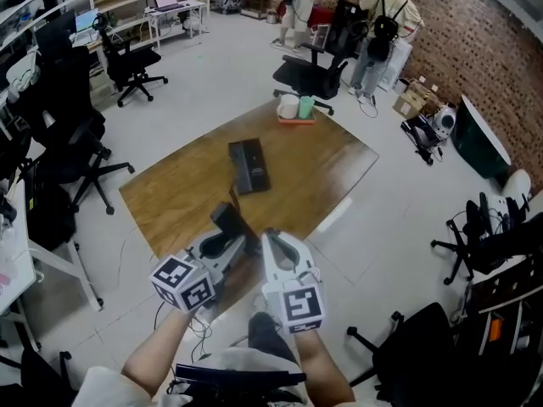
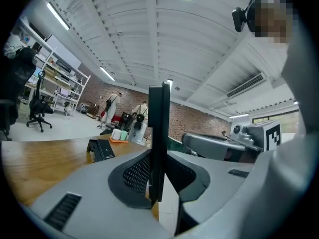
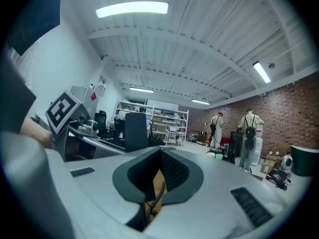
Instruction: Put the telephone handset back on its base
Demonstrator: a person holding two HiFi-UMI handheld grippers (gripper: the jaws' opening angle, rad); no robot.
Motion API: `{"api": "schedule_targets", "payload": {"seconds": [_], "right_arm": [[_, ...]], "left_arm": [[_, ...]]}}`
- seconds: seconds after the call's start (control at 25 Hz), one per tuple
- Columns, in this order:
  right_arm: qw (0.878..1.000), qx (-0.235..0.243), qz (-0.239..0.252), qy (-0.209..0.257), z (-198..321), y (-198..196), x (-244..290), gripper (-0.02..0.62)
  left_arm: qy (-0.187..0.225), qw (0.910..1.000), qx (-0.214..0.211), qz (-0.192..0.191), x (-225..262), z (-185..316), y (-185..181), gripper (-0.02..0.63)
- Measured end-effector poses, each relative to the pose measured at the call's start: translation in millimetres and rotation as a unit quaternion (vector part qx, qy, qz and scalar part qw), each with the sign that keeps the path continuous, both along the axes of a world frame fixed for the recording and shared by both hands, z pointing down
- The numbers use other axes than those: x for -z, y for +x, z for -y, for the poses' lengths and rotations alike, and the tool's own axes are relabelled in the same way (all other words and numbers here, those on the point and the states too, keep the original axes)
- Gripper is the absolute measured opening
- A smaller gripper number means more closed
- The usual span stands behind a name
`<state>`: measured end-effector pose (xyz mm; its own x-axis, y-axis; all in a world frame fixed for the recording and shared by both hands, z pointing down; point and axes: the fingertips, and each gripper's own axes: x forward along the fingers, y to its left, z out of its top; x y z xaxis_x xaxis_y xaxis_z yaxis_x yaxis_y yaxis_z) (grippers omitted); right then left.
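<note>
The black telephone base (image 1: 249, 165) lies flat near the middle of the wooden table (image 1: 187, 193); in the left gripper view the base (image 2: 101, 149) shows at the left. The black handset (image 1: 226, 219) stands upright over the table's near edge, apart from the base. My left gripper (image 1: 232, 241) is shut on the handset (image 2: 159, 143), which is seen edge-on between the jaws. Just right of it, my right gripper (image 1: 271, 239) is shut with nothing held. Through its jaws (image 3: 159, 156) a bit of coiled cord (image 3: 155, 199) and wood shows. The handset (image 3: 135, 129) also appears to its left.
An orange tray with cups (image 1: 296, 108) sits at the table's far corner. Black office chairs (image 1: 310, 73) stand around the table, one by the left wall (image 1: 134, 64). Two people (image 1: 380, 25) stand at the back near the brick wall. Desks line the left side.
</note>
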<state>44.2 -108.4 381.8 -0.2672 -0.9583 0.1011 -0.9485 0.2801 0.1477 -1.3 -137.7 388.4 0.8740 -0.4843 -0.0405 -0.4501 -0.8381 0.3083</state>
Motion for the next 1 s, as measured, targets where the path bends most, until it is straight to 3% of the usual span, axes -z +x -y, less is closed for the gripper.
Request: {"api": "schedule_targets", "payload": {"seconds": [0.56, 1.0], "right_arm": [[0.999, 0.021, 0.021, -0.033, 86.6, 24.0, -15.0, 0.002], [0.997, 0.043, 0.028, -0.056, 132.9, 43.6, -28.4, 0.002]], "left_arm": [[-0.045, 0.9969, -0.034, 0.054, -39.6, 89.3, 29.1, 0.074], [-0.091, 0.9912, -0.036, 0.089, -88.2, 164.1, 43.3, 0.074]]}}
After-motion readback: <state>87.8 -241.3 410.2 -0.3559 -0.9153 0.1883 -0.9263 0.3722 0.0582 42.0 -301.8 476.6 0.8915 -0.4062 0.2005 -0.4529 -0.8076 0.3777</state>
